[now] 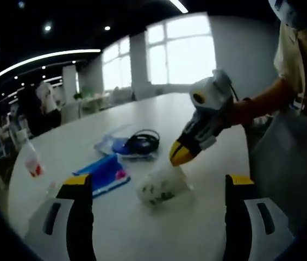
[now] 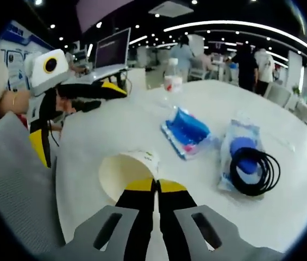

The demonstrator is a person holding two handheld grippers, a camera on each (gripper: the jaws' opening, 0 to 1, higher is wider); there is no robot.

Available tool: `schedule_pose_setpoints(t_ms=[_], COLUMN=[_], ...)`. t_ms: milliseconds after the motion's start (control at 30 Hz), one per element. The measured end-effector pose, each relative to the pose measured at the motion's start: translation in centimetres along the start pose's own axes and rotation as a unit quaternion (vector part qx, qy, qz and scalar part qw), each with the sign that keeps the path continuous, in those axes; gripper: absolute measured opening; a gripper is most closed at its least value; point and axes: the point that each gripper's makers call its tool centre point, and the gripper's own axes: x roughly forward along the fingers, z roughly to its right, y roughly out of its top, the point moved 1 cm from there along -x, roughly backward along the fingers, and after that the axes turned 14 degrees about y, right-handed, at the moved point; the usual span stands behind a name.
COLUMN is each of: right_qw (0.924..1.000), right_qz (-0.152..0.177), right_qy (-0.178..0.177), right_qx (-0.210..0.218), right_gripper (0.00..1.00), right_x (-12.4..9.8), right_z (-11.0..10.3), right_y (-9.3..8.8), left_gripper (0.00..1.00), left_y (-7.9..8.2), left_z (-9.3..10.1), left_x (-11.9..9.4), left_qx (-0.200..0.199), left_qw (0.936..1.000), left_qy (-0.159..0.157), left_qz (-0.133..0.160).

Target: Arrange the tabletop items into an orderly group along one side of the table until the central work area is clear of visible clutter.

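A white paper cup (image 2: 121, 173) with green print lies on its side on the round white table (image 2: 110, 125). My right gripper (image 2: 156, 186) is shut on the cup's rim, its yellow-tipped jaws pressed together. In the left gripper view the same cup (image 1: 161, 187) rests between the wide-apart fingers of my open left gripper (image 1: 158, 182). The right gripper (image 1: 181, 155) reaches it there from the upper right. Farther out lie a blue packet (image 2: 186, 133), a black cable coil (image 2: 255, 168) on a clear blue bag, and a bottle (image 2: 172, 76) with a red label.
A laptop (image 2: 112, 51) stands on another table behind. A person's torso (image 1: 289, 141) is close at the table's right edge in the left gripper view. Several people stand in the background. The blue packet (image 1: 107, 174), cable coil (image 1: 142, 142) and bottle (image 1: 31, 160) sit mid-table.
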Motion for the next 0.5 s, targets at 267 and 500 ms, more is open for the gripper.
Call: schedule_pose_setpoints(t_ms=[267,500], right_qw=[0.9994,0.9971], right_qz=[0.009,0.003], right_qy=[-0.007,0.004], right_qx=[0.031,0.075], right_gripper=[0.02,0.02], right_x=[-1.0,-1.7], right_z=[-0.2,-1.4], right_y=[0.7,1.0], left_gripper=[0.99,0.97], left_y=[0.3,0.0], left_z=[0.2,0.4], left_x=[0.0,0.1], left_qx=[0.014,0.044], left_qw=[0.9999,0.999], left_qy=[0.001,0.003], left_qz=[0.009,0.003])
